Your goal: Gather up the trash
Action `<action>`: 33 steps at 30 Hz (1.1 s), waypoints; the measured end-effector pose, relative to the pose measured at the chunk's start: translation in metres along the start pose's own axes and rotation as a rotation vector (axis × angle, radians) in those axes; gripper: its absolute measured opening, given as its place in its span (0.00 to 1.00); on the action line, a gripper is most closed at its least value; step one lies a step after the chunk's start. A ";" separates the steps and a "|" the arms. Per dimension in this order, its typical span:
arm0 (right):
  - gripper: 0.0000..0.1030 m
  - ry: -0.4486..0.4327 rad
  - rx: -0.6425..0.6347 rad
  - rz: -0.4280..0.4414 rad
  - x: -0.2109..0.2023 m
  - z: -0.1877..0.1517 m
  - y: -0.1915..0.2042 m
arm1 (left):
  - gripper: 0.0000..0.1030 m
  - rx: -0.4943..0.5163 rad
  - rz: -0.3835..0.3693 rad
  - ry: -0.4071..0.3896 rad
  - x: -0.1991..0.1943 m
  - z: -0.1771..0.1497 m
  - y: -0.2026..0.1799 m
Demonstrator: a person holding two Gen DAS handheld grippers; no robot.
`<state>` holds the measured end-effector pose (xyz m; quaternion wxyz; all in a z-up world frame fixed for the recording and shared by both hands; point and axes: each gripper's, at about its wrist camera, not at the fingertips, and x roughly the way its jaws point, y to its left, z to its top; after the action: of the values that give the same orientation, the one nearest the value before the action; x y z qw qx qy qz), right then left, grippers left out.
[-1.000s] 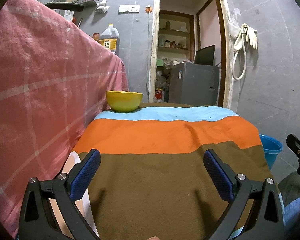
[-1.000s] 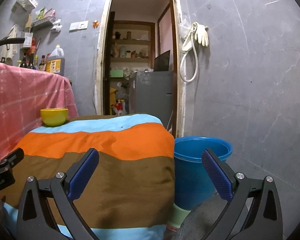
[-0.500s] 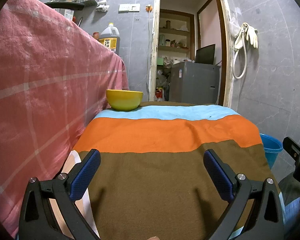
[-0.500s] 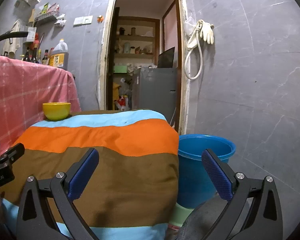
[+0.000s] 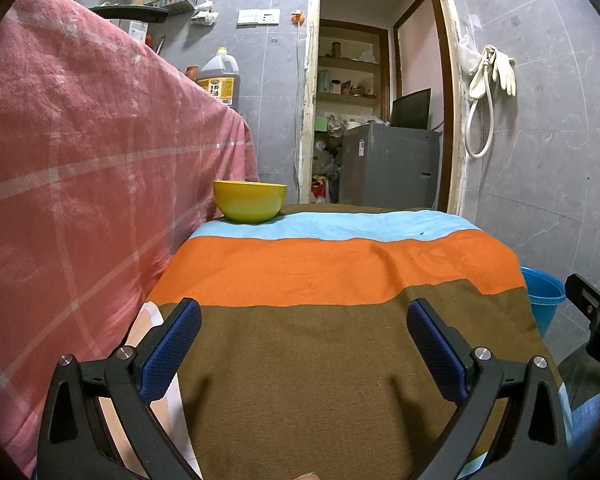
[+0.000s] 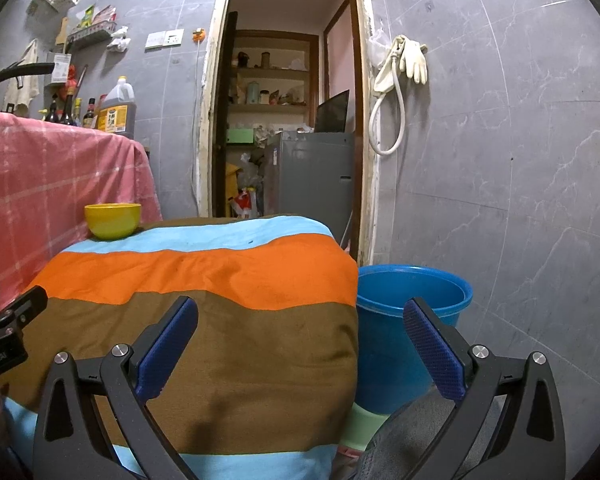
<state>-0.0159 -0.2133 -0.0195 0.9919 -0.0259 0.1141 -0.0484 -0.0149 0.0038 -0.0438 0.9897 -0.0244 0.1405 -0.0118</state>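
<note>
A yellow bowl (image 5: 250, 201) stands at the far left corner of a table under a striped brown, orange and light-blue cloth (image 5: 340, 272); it also shows in the right wrist view (image 6: 113, 220). A blue bucket (image 6: 404, 328) stands on the floor right of the table, its rim just visible in the left wrist view (image 5: 542, 292). My left gripper (image 5: 304, 344) is open and empty above the brown stripe. My right gripper (image 6: 300, 344) is open and empty over the table's front right corner. No trash is in view.
A counter draped in pink checked cloth (image 5: 80, 168) rises along the table's left side, with an oil jug (image 5: 218, 76) and bottles (image 6: 66, 110) on top. An open doorway behind leads to a grey appliance (image 5: 388, 168). Gloves and a hose (image 6: 400, 80) hang on the grey wall.
Both grippers have shifted only slightly; the right wrist view has tilted a little and drifted left. Both stay open and empty.
</note>
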 end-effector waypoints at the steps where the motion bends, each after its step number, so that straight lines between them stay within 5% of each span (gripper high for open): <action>1: 1.00 0.000 0.000 -0.001 0.000 0.000 0.000 | 0.98 0.000 0.000 0.000 0.000 0.000 0.000; 33: 1.00 0.002 0.001 -0.001 0.000 0.001 0.000 | 0.98 0.001 0.001 -0.005 -0.001 0.000 0.001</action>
<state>-0.0153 -0.2133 -0.0185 0.9918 -0.0253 0.1150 -0.0488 -0.0155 0.0044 -0.0440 0.9901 -0.0241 0.1381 -0.0113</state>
